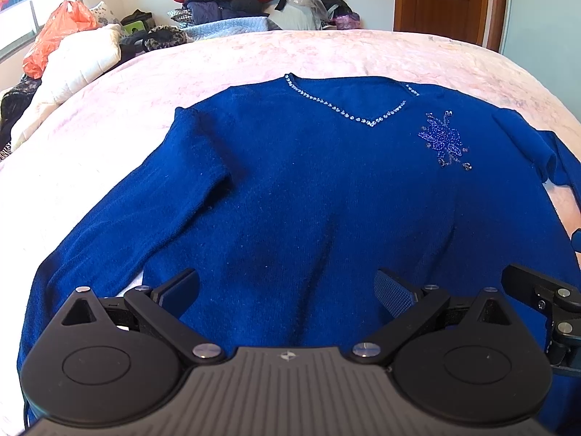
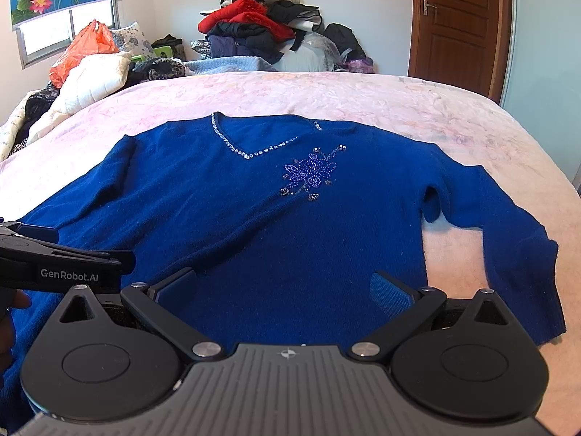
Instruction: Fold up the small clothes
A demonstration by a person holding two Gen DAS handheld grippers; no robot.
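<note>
A royal blue V-neck sweater lies flat, front up, on the pink bedspread, neckline away from me. It has a beaded neck trim and a beaded flower on the chest. Both sleeves run down along the body. My left gripper is open and empty over the lower hem area. My right gripper is open and empty over the hem further right; the sweater fills that view, right sleeve angled outward. The left gripper's body shows at the left edge there, and the right gripper's at the right edge of the left wrist view.
A heap of clothes is piled at the far side of the bed. A white quilted pillow and an orange plastic bag lie at the far left. A wooden door stands at the back right.
</note>
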